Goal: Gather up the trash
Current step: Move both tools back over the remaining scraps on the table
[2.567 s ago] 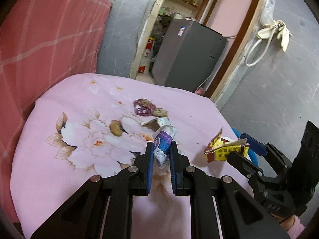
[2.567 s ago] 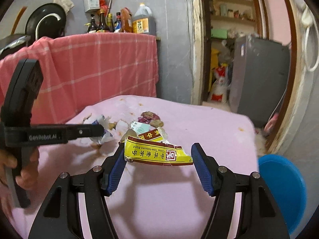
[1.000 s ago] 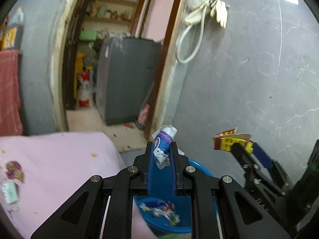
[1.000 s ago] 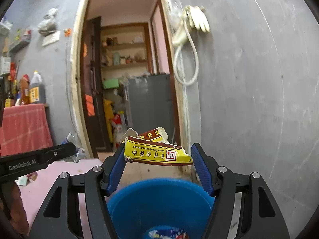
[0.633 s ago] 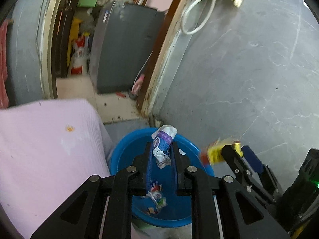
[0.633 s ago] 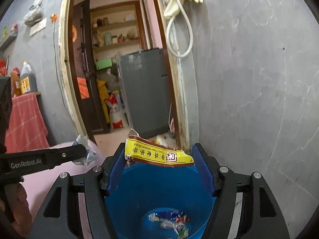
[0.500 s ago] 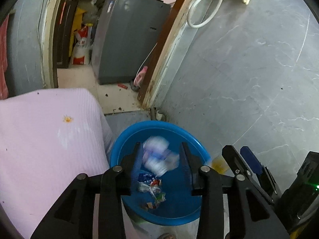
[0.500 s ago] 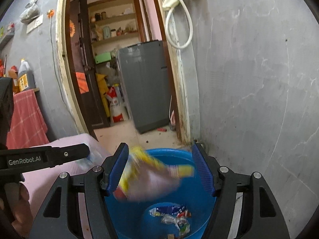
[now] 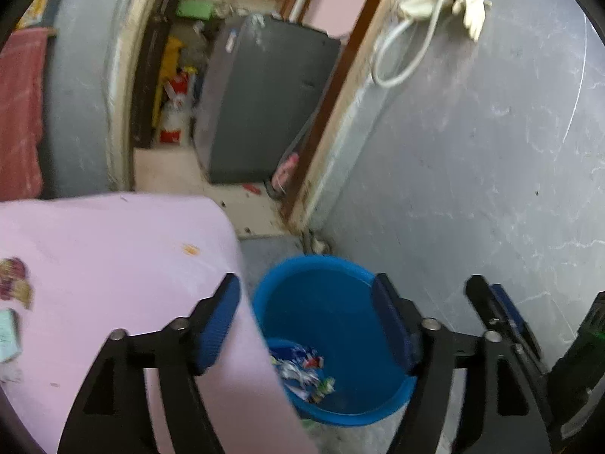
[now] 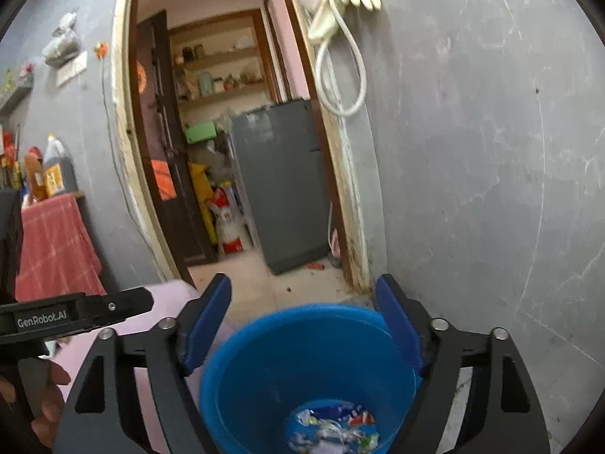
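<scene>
Both the left gripper [image 9: 306, 321] and the right gripper [image 10: 302, 321] hang with jaws spread and empty over the round blue plastic bucket [image 9: 340, 276]. Crumpled wrappers [image 10: 332, 431] lie inside; more scraps [image 9: 13, 280] wait on the pink tablecloth [image 9: 113, 249] at 9 o'clock.

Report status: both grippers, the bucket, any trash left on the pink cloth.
Left gripper open, empty. Right gripper open, empty, over blue bucket. Wrappers lie at bucket bottom. Trash scraps remain on pink cloth. Nothing blocking.
</scene>
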`<state>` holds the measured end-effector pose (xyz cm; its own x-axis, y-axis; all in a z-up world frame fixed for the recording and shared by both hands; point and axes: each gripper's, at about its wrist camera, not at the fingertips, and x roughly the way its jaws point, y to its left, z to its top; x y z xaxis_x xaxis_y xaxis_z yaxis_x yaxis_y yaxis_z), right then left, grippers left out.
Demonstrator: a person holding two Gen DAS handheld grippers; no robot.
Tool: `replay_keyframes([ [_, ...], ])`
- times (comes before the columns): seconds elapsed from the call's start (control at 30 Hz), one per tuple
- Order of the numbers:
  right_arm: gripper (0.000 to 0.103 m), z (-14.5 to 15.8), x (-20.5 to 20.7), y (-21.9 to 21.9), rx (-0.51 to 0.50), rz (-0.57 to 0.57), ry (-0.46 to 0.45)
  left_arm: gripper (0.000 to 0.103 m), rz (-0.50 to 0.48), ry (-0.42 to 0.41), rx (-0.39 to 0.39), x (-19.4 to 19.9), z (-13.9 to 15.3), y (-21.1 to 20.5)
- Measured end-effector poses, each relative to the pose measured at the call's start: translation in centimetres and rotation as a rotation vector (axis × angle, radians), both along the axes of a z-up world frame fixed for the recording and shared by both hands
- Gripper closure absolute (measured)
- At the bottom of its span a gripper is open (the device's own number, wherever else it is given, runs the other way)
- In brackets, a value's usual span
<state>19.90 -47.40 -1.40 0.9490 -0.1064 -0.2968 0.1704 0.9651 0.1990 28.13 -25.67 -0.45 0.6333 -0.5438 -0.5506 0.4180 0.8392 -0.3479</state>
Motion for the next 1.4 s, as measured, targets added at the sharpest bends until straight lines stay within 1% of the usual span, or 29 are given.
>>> replay_keyframes([
  [0.03, 0.02, 0.6, -0.3, 0.4, -0.006, 0.005, -0.018, 0.02, 0.018, -0.021, -0.004, -0.3, 0.5, 0.8],
  [0.07, 0.019, 1.0, -0.5, 0.7, -0.011, 0.009, -0.031, 0.014, 0.043, -0.047, -0.009, -0.7, 0.9, 1.8],
  [0.17, 0.012, 2.2, -1.1, 1.9, -0.024, 0.029, -0.067, 0.006, 0.099, -0.106, -0.017, -1.7, 2.0, 4.2],
  [0.23, 0.004, 2.9, -1.2, 2.7, -0.033, 0.044, -0.087, 0.004, 0.14, -0.141, -0.005, -2.3, 2.7, 5.9],
  [0.3, 0.0, 3.6, -1.4, 3.8, -0.039, 0.064, -0.111, 0.003, 0.178, -0.17, 0.017, -2.8, 3.2, 7.4],
  [0.4, 0.0, 4.3, -1.5, 5.3, -0.05, 0.104, -0.125, 0.002, 0.232, -0.196, 0.038, -3.4, 3.9, 10.0],
  [0.77, 0.0, 6.4, -1.0, 11.8, -0.073, 0.238, -0.184, 0.002, 0.401, -0.287, 0.054, -6.0, 5.9, 18.6],
  [0.93, 0.0, 6.6, -0.2, 15.1, -0.07, 0.31, -0.175, 0.002, 0.459, -0.284, 0.064, -7.1, 5.7, 22.5],
  [1.1, 0.0, 6.3, 0.7, 18.3, -0.069, 0.385, -0.153, 0.002, 0.507, -0.254, 0.034, -7.8, 4.8, 26.1],
  [1.27, 0.0, 5.3, 1.9, 20.7, -0.073, 0.452, -0.097, 0.002, 0.542, -0.236, 0.057, -8.0, 3.9, 28.5],
  [1.4, 0.0, 4.1, 3.0, 22.0, -0.085, 0.497, -0.036, 0.002, 0.549, -0.182, 0.073, -7.6, 2.2, 29.8],
])
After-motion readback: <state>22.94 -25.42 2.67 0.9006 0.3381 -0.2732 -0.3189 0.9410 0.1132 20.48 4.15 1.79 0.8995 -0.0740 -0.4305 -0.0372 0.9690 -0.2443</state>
